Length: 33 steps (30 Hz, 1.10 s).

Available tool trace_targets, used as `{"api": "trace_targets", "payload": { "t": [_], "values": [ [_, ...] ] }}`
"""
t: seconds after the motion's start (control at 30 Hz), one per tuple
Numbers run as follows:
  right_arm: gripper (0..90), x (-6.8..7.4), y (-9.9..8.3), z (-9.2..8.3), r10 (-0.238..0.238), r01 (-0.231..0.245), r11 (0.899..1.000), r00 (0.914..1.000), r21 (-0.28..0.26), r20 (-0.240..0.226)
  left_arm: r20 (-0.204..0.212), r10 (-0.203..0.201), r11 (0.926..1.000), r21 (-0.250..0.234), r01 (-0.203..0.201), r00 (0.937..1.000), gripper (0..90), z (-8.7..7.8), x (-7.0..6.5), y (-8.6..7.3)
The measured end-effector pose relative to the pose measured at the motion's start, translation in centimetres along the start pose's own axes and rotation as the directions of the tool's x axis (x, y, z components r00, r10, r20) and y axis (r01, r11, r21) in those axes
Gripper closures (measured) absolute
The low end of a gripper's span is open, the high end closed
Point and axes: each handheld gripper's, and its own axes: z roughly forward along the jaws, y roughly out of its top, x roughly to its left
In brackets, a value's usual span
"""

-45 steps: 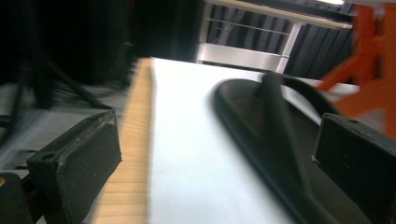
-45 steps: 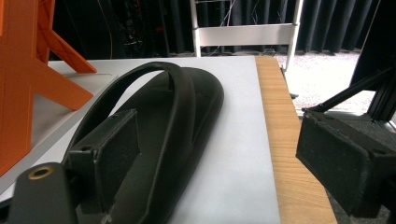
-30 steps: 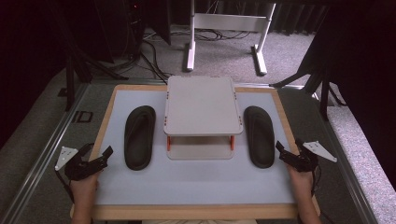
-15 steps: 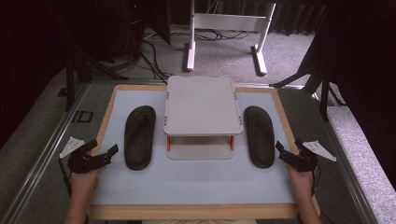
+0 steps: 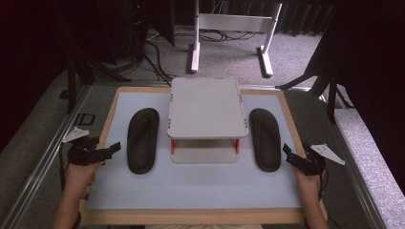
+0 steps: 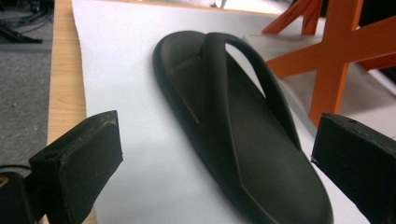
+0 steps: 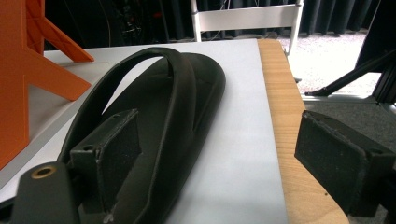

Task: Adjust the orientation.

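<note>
In the high view, 2 black flip-flops lie sole-down on the pale mat of the table, 1 on each side of a small grey 2-tier rack with orange legs. The left flip-flop lies just left of the rack, the right flip-flop just right of it, both running lengthwise away from the person. The left tool sits at the near left edge of the mat, its jaws pointing toward the left flip-flop's near half, close to it but apart. The right tool is at the near right edge, just beside the heel end of the right flip-flop, not touching as far as can be told.

In the left gripper view, the left tool stands wide apart, holding nothing. The left flip-flop lies ahead between the 2 jaws, its strap arching up, with an orange leg of the rack beyond it at the right.

In the right gripper view, the right tool is likewise spread wide and empty. The right flip-flop lies ahead toward the left jaw, and the table's wooden border runs past the right jaw.
</note>
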Motion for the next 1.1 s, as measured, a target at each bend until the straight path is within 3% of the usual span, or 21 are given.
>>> {"api": "trace_targets", "payload": {
  "t": [0.17, 0.27, 0.4, 0.67, 0.83, 0.97, 1.03, 1.1],
  "values": [
    [13.6, 0.0, 0.0, 0.0, 0.002, -0.002, 1.000, 1.0000, 0.000, 0.000, -0.008, 0.016, 0.9982, 0.058, -0.016, 0.9998, 1.2, 0.3, -0.2, 0.5],
    [13.6, 0.0, 0.0, 0.0, 0.004, -0.004, 1.000, 1.0000, 0.001, -0.007, -0.008, 0.037, 0.9937, 0.106, -0.036, 0.9993, 1.2, 0.5, -0.6, 1.3],
    [13.6, 0.0, 0.0, 0.1, 0.007, -0.007, 1.000, 0.9999, 0.005, -0.008, -0.025, 0.046, 0.9899, 0.136, -0.042, 0.9986, 1.5, 0.6, -0.8, 2.2],
    [13.7, 0.0, 0.0, 0.3, 0.004, -0.004, 1.000, 1.0000, 0.020, -0.009, -0.004, 0.070, 0.9760, 0.207, -0.068, 0.9975, 1.4, 1.4, -1.4, 3.1],
    [14.4, 0.0, 0.0, 0.3, 0.005, -0.005, 1.000, 0.9999, 0.020, -0.013, 0.019, 0.053, 0.9723, 0.227, -0.056, 0.9984, 1.4, 1.9, -1.4, 3.6],
    [14.4, 0.0, -0.1, 0.4, 0.004, -0.003, 1.000, 0.9999, 0.023, -0.011, 0.014, 0.062, 0.9634, 0.261, -0.063, 0.9980, 1.4, 2.4, -1.5, 4.1],
    [14.4, 0.0, -0.1, 0.4, 0.003, -0.003, 1.000, 0.9999, 0.024, -0.011, 0.014, 0.079, 0.9512, 0.298, -0.080, 0.9967, 1.4, 3.0, -1.7, 4.7],
    [14.4, 0.0, 0.0, 0.4, 0.003, -0.003, 1.000, 0.9999, 0.022, -0.014, 0.018, 0.081, 0.9490, 0.304, -0.082, 0.9966, 1.4, 3.1, -1.7, 4.9]
  ]
}}
